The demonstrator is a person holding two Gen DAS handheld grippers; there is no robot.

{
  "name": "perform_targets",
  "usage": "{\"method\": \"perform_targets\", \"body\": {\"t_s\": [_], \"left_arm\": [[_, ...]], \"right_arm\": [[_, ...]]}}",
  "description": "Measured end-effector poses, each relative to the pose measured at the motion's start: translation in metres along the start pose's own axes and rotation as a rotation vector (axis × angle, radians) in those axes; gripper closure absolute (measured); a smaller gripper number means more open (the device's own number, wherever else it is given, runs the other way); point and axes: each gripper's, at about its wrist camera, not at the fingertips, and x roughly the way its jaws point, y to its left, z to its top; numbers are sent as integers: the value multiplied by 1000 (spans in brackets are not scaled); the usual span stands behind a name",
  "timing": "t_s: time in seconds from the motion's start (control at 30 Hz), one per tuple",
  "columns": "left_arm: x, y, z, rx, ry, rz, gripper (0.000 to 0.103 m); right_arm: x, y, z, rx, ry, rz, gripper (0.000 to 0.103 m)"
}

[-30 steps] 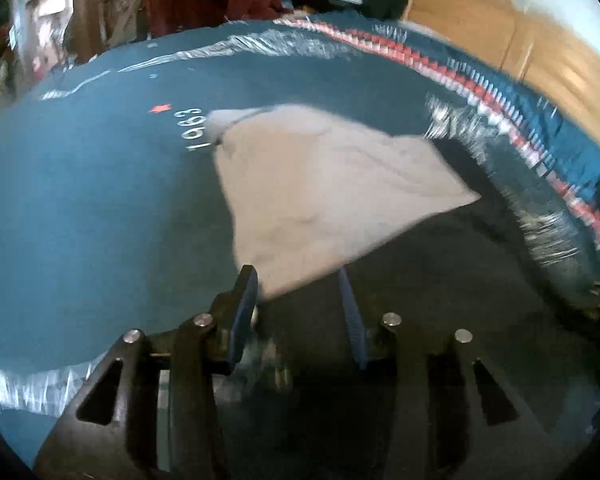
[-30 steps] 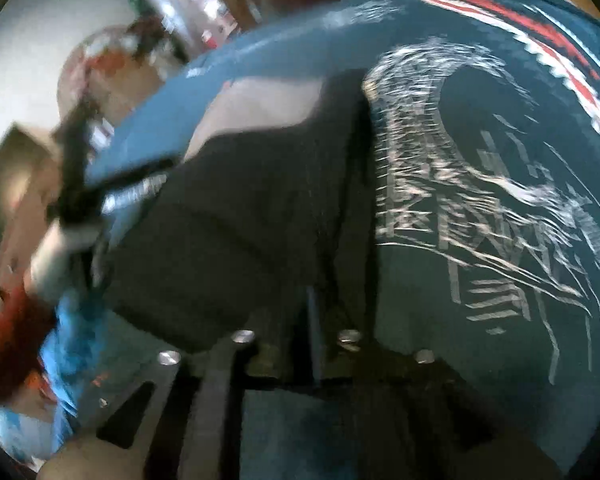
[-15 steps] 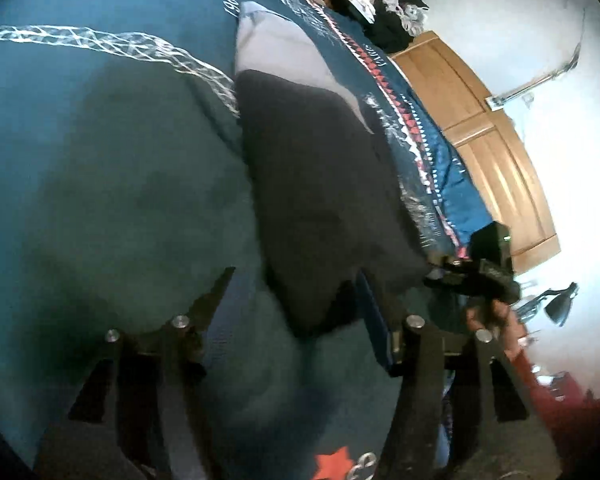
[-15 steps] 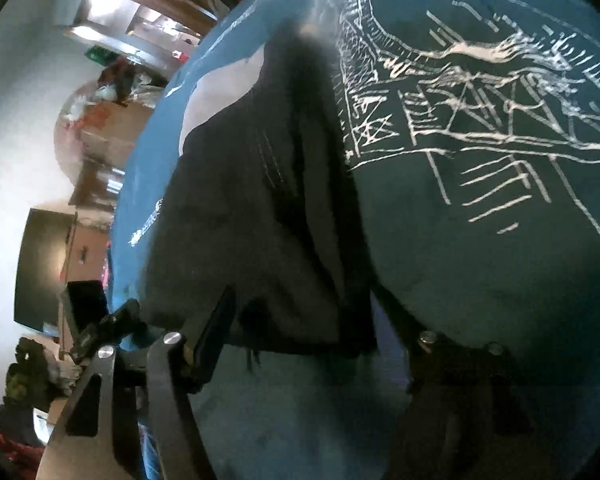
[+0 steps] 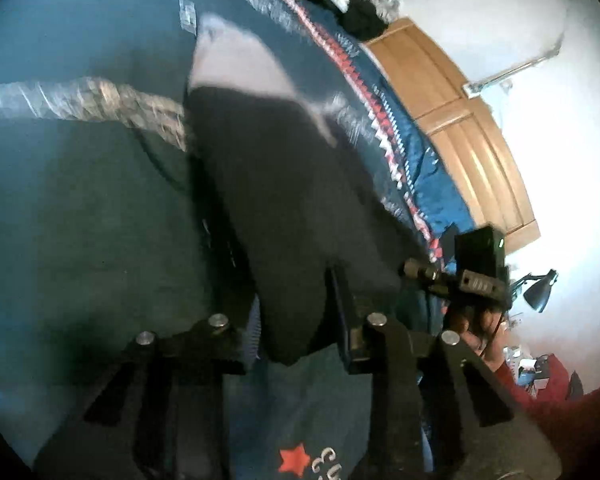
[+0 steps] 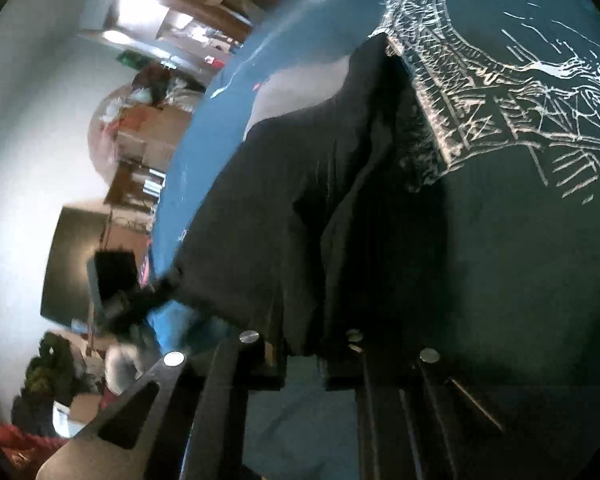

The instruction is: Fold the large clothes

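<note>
Both grippers have narrowed since half a second ago, when each stood wide around the near hem: the left gripper (image 5: 296, 316) now has its jaws drawn in on a corner of the dark garment (image 5: 284, 184), and the right gripper (image 6: 302, 336) is pinched on the opposite corner, cloth bunched between its fingers. The garment lies flat on the blue bedspread (image 5: 80, 208), its far part pale in the light. Judgement: the hem is now secured at both corners, so a lift and fold away from the person is the likely next step.
</note>
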Motion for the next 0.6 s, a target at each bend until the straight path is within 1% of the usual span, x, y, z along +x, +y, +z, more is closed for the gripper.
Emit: {"method": "perform_targets", "body": {"t_s": [0.03,0.07,0.1,0.13,0.17,0.2,0.23,0.3,0.33,0.37,0.4,0.47,0.5,0.53,0.57,0.6], "left_arm": [[3,6,-3,7,8,24,71],[14,15,-10,13,31,74,70],[33,31,-25,-3,89,133,66],[42,43,-36,-20,88,128,65],[40,46,-43,-7,37,103,65],[33,43,-43,-8,29,96,65],[26,40,-42,-24,23,95,66],[3,26,-42,16,-20,118,67],[-10,21,-41,35,-46,127,67],[-30,15,-39,51,-99,129,67],[-39,11,-35,65,-135,132,66],[-56,0,-25,117,-202,138,63],[-53,-7,-18,137,-217,126,62],[-44,-9,-13,152,-213,106,61],[-33,-7,-10,161,-194,98,61],[-17,-7,-7,167,-159,94,62]], "right_arm": [[6,-4,-4,-8,16,-7,92],[15,-15,-8,-3,34,-58,92],[20,-24,-11,10,49,-80,91],[29,-38,-14,35,72,-75,90],[33,-44,-16,51,87,-62,90],[34,-46,-16,59,88,-52,89],[31,-43,-14,50,88,-56,87],[21,-27,-8,-25,95,-114,72],[7,-15,-4,-82,81,-159,71],[-4,-8,0,-114,62,-183,71],[-17,0,6,-147,25,-207,71],[-36,14,32,-181,-66,-230,70],[-41,18,41,-183,-103,-228,70],[-40,20,56,-192,-140,-219,70],[-27,25,80,-216,-167,-219,70],[-14,26,96,-231,-172,-235,70]]}}
